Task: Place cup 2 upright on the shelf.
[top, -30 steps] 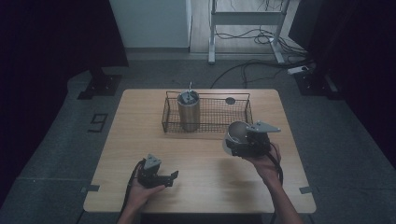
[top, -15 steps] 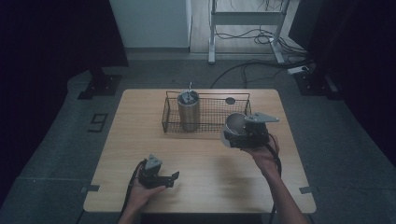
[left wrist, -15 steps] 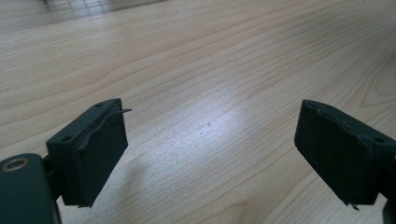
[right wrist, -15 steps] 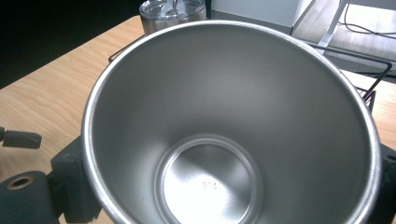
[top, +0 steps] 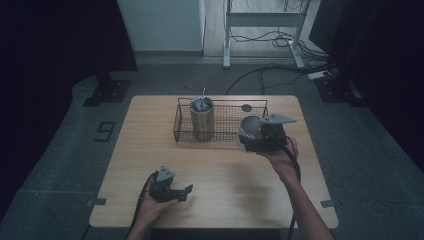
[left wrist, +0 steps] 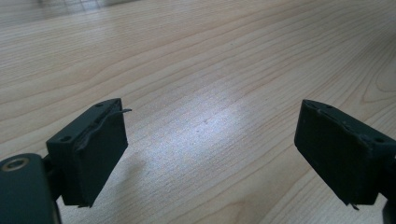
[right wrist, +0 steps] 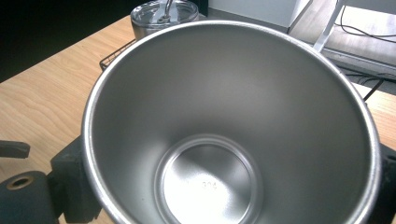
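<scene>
Right gripper [top: 250, 141] has its jaws clamped on the outside of a steel cup [top: 248, 131], held up off the table [top: 230, 200] just at the front right corner of the wire basket [top: 225, 135]. From the right gripper view you look straight down into the cup [right wrist: 229, 135]: bare brushed metal, round flat bottom with a faint stamped mark too small to read, and a dark jaw hugging the wall on each side at the bottom corners. The person's hand [top: 280, 156] grips it from below and behind, with the grey three-cornered plate on top.

Inside the basket, toward its left end, stands a second steel tumbler [top: 202, 119], upright, with a lid and a straw poking out of it. You can catch its lid [right wrist: 163, 11] past the rim of the held cup in the right gripper view too. A small dark round thing [top: 246, 107] lies on the table behind the basket; can't tell what it is.

Left gripper [top: 182, 192] sits low near the front left of the table, well apart from everything else, jaws spread with nothing but bare wood [left wrist: 210, 84] between them.
</scene>
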